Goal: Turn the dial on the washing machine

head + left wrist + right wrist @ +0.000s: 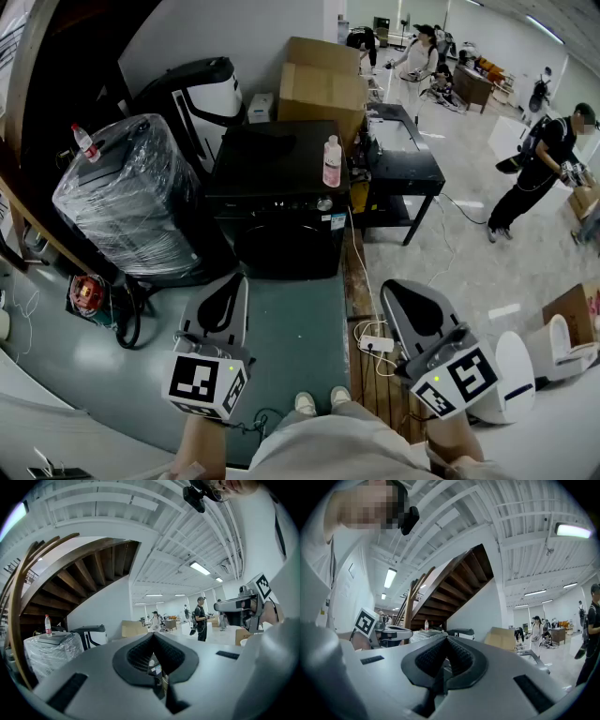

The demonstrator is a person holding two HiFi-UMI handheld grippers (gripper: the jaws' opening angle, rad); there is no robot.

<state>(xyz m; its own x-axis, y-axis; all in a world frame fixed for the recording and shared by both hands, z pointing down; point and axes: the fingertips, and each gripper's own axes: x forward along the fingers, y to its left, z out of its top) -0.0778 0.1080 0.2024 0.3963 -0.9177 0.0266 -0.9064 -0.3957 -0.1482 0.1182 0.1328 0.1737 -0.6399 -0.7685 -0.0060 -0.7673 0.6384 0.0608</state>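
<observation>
Left side: bulky appliance shrink-wrapped in clear film (127,192), a red-capped bottle (84,141) upright on its top. Behind it, a white-and-black machine (202,94) against the wall. Cardboard boxes (323,84) stacked at the back, with a small white box (261,105) just beside them. Pink bottle (332,161) upright, white cap. Black worktop (417,171) to its right, low and dark. White power strip (376,344) on the floor, cables trailing. Wooden staircase (89,569) overhead. Far side — a person in black (534,178), legs apart; another in white (412,61) near desks.
</observation>
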